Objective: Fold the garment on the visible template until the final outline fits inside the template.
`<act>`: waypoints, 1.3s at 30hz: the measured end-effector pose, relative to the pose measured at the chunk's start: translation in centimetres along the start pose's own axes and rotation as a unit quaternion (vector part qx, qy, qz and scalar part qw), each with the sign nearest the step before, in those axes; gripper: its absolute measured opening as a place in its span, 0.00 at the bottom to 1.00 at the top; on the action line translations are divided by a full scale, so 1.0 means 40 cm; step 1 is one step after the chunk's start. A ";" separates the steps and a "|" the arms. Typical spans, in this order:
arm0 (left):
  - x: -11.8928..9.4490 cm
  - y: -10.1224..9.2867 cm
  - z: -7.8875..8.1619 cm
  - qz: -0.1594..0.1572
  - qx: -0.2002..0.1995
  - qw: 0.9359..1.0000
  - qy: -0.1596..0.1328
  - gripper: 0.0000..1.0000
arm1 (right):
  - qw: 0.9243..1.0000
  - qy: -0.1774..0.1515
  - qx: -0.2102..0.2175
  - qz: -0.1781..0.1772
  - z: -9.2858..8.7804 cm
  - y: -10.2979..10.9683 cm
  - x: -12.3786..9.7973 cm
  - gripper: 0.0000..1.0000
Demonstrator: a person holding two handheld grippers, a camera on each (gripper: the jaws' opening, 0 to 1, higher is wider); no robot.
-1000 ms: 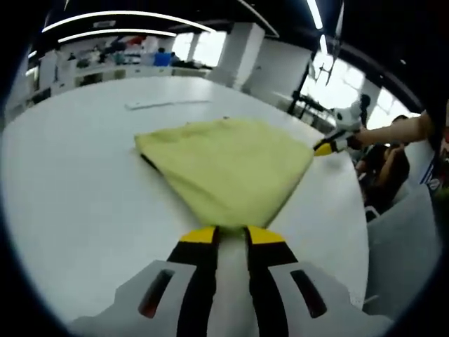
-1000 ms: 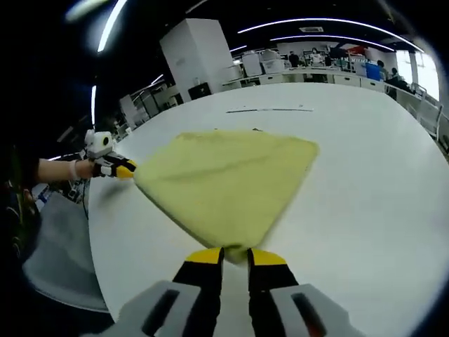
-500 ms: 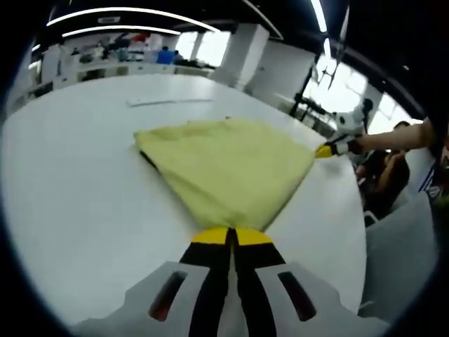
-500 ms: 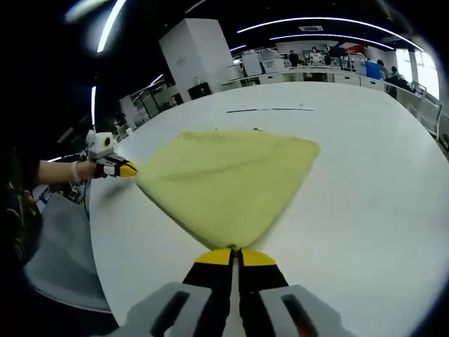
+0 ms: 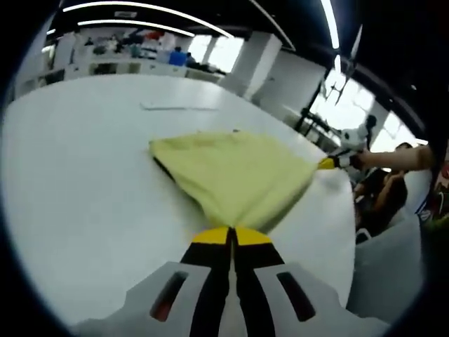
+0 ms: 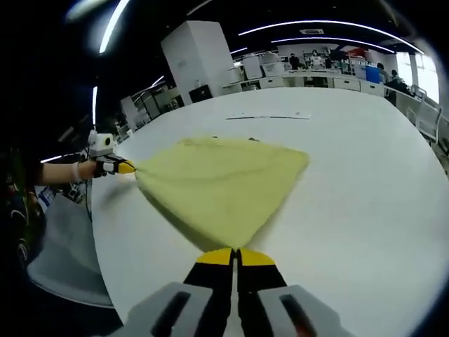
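A pale yellow garment (image 5: 231,172) lies spread on the white table (image 5: 77,175), its near edge lifted a little. My left gripper (image 5: 232,235) is shut on one near corner of the garment. My right gripper (image 6: 236,257) is shut on the other near corner of the same garment (image 6: 217,186). From the left gripper view, the right gripper (image 5: 328,163) shows at the garment's right corner, held by a hand. From the right gripper view, the left gripper (image 6: 121,168) shows at the garment's left corner. A thin template line (image 6: 270,116) lies on the table beyond the garment.
The table edge (image 6: 98,232) runs close on my side, with a grey chair (image 6: 59,246) below it. A person sits past the table edge (image 5: 382,189). Desks and people stand far across the room (image 6: 316,67).
Both grippers went from open to shut on the garment's near corners. The pinched corners have since risen slightly and the cloth has drawn taut between them.
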State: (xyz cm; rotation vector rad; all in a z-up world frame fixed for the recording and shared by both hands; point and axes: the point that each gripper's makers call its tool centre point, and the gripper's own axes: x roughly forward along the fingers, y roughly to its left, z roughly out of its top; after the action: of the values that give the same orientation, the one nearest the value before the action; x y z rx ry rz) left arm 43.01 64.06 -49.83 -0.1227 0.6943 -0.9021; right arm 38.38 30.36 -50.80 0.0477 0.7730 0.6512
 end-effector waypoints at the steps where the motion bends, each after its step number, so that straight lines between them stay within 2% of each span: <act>1: -0.001 0.001 0.002 0.002 -0.001 1.000 -0.003 0.00 | 1.000 -0.002 0.005 0.000 0.001 0.000 0.001 0.00; 3: 0.004 -0.004 0.000 0.000 0.007 1.000 -0.006 0.00 | 1.000 0.003 0.022 0.010 -0.005 0.010 0.006 0.00; 4: 0.009 -0.009 -0.005 0.000 0.030 1.000 -0.007 0.00 | 1.000 0.004 0.020 0.010 -0.006 0.011 0.009 0.00; 6: 0.018 -0.017 -0.023 -0.005 0.029 1.000 0.010 0.00 | 1.000 0.006 0.013 0.013 -0.008 0.020 0.016 0.00; 8: 0.018 -0.012 -0.028 -0.004 0.045 0.999 0.011 0.00 | 1.000 0.007 0.012 0.014 -0.008 0.020 0.018 0.00; 13: 0.006 0.020 -0.041 0.015 0.055 0.998 0.025 0.00 | 1.000 0.005 0.017 0.014 -0.004 0.017 0.015 0.00; 17: 0.000 0.039 -0.046 0.021 0.031 0.999 0.021 0.00 | 1.000 0.005 0.018 0.013 -0.005 0.017 0.013 0.00; 19: 0.006 0.045 -0.057 0.028 0.045 0.998 0.033 0.00 | 1.000 0.005 0.019 0.013 -0.006 0.018 0.013 0.00; 25: 0.036 0.030 -0.051 0.022 0.058 0.998 0.026 0.05 | 1.000 0.006 0.023 0.013 -0.006 0.018 0.012 0.00; 27: 0.042 0.021 -0.038 0.019 0.062 0.998 0.016 0.09 | 1.000 0.006 0.024 0.013 -0.007 0.019 0.011 0.00; 32: 0.040 0.006 -0.016 0.009 0.077 0.997 -0.001 0.10 | 1.000 0.008 0.025 0.013 -0.008 0.018 0.012 0.00; 33: 0.040 0.000 -0.005 0.000 0.086 0.996 -0.015 0.10 | 1.000 0.008 0.025 0.013 -0.008 0.018 0.012 0.00; 39: 0.049 0.005 -0.010 -0.003 0.091 0.996 -0.008 0.11 | 0.999 0.009 0.030 0.012 -0.011 0.017 0.013 0.00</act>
State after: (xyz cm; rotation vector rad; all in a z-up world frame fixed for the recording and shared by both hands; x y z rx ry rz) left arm 43.71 62.76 -51.21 0.0294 0.5934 -0.9642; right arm 38.03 31.11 -51.26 0.1060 0.8106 0.6517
